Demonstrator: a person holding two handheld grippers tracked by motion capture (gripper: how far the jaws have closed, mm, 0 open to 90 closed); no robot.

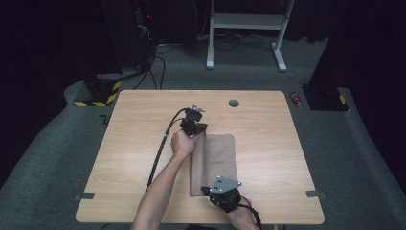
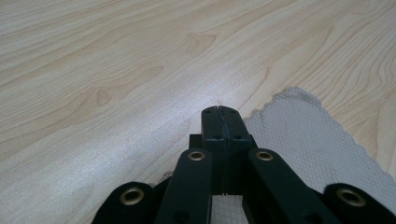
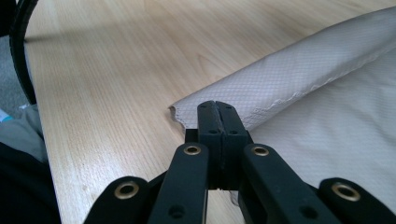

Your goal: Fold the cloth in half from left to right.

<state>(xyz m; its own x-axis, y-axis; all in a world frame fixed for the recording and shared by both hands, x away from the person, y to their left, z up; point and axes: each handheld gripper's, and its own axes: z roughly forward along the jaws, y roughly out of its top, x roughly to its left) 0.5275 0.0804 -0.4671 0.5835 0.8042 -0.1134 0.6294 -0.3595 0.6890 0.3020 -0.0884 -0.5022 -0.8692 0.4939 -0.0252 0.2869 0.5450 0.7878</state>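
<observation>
Beige cloth (image 1: 214, 160) lies flat on your wooden table (image 1: 143, 143), a little toward your side of the middle, and everything here can be placed from it. One long edge of the cloth, the one on its left in the high view, is folded over onto the rest, making a narrow doubled strip that runs from the far end to the near end.

Your left gripper (image 1: 195, 125) sits at the cloth's far left corner, hand wrapped around its body, black cable (image 1: 160, 148) trailing back along the cloth's left side over bare wood. In the left gripper view the jaws are pressed tight together with no gap between them, and the cloth's scalloped edge (image 2: 299, 135) runs in under them from the right, so they look pinched on that corner, though the exact contact is hidden beneath the tips.

Your right gripper (image 1: 210, 191) is at the cloth's near left corner, grey plate on top, wrist coming in from the table's near edge. In the right gripper view its jaws are also closed flat against each other, and the folded strip of cloth (image 3: 280, 88) starts right at their tips, its corner tucked under them and the strip running away to the upper right.

Beyond the cloth's far end, well apart from it, a small round grey cap (image 1: 233, 103) is set into the tabletop.
</observation>
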